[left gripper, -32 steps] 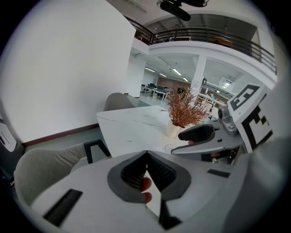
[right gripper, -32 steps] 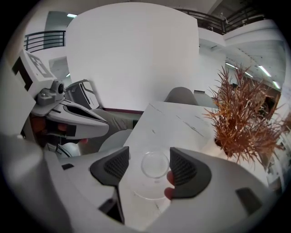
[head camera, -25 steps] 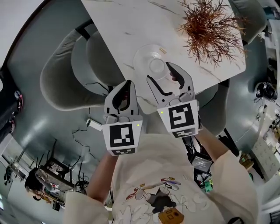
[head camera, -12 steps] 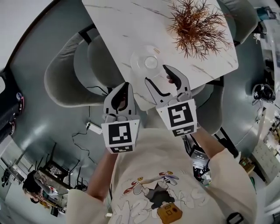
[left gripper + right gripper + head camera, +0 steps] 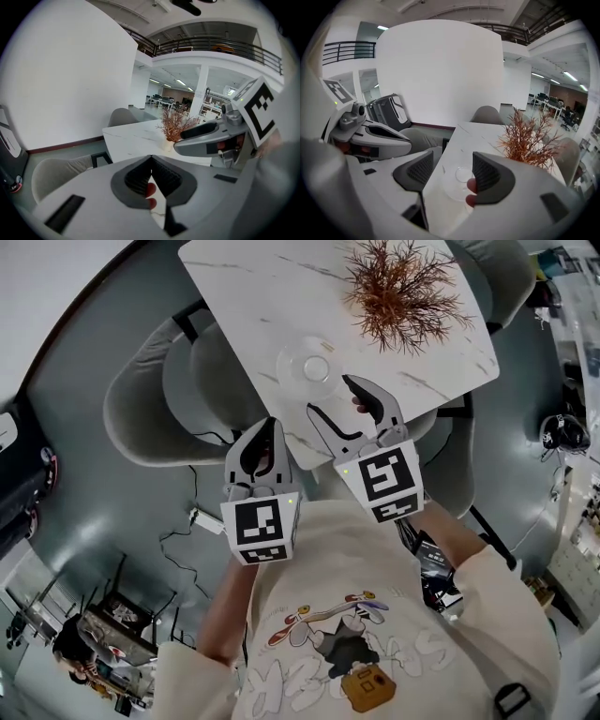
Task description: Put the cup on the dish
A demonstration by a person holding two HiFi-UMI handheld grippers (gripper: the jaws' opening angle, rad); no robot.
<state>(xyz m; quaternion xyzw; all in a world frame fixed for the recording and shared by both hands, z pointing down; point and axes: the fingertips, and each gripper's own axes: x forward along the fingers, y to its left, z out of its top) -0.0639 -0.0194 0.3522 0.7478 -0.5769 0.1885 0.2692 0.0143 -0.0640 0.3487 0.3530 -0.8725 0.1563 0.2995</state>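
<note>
cup (image 5: pixel 316 368) looks already seated on the glass dish (image 5: pixel 284 362); your right gripper (image 5: pixel 330 395) is spread and empty on its near side, left gripper (image 5: pixel 272 424) pressed together on nothing; pull away straight, no nudging

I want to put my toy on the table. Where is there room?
The table is bare on its far left part, beyond the dish and left of the plant. It is crowded at the near edge, where the right claw hangs open beside the dish, and in the plant's corner.
</note>
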